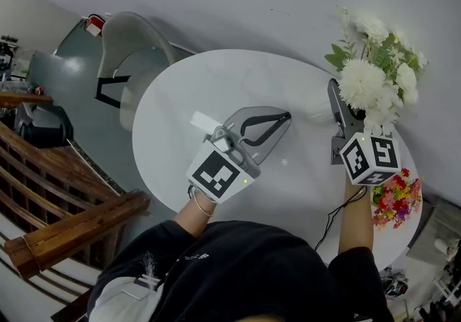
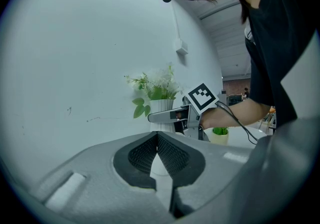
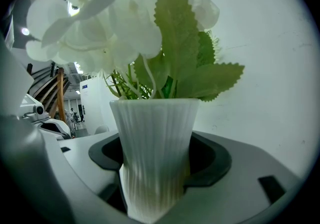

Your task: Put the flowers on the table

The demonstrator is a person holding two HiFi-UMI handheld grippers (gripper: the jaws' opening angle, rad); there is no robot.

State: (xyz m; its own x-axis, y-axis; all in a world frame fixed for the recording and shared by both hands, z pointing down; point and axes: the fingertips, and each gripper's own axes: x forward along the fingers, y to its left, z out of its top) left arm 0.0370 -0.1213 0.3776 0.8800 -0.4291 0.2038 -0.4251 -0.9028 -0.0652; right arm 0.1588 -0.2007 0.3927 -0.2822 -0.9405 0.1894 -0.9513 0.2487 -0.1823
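Note:
A bunch of white flowers (image 1: 371,79) with green leaves stands in a ribbed white vase (image 3: 152,123). My right gripper (image 1: 344,106) is shut on the vase, at the right side of the round white table (image 1: 216,83). In the right gripper view the vase fills the gap between the jaws of the right gripper (image 3: 160,163). The vase's foot is hidden, so I cannot tell whether it rests on the table. My left gripper (image 1: 288,116) hovers over the table's middle, shut and holding nothing. The left gripper (image 2: 157,138) looks at the vase (image 2: 161,107) and the right gripper (image 2: 175,115).
A small bunch of red, pink and yellow flowers (image 1: 396,198) lies near the table's right front edge. A little green plant in a pot (image 2: 218,135) stands behind the right hand. A grey chair (image 1: 133,61) is at the table's left, a wooden railing (image 1: 65,191) further left.

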